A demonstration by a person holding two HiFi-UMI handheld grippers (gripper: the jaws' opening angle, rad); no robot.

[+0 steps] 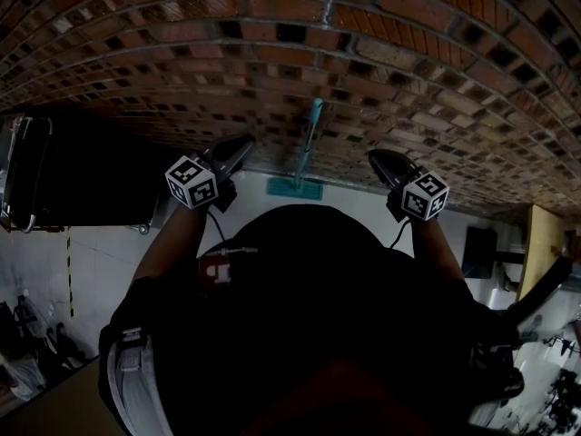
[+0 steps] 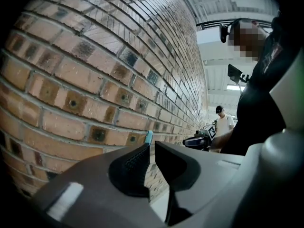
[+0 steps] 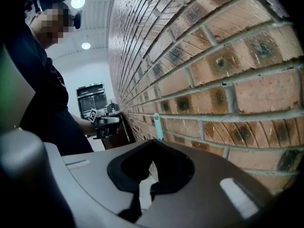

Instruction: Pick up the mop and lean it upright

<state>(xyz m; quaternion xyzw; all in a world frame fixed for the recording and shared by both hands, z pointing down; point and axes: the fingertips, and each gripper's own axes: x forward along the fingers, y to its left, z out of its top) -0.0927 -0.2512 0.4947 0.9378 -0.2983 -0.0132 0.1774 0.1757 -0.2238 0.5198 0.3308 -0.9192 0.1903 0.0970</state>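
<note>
The mop leans upright against the brick wall, its teal handle rising from the flat teal head on the floor. Nothing holds it. My left gripper hangs left of the handle and my right gripper right of it, both clear of the mop. In the left gripper view the jaws stand a narrow gap apart with nothing between them, and the handle tip shows beyond. In the right gripper view the jaws meet, empty, with the handle tip ahead.
A dark cabinet stands against the wall at the left. A wooden piece and a dark screen are at the right. White floor runs along the wall's foot. A person in a white shirt stands far off.
</note>
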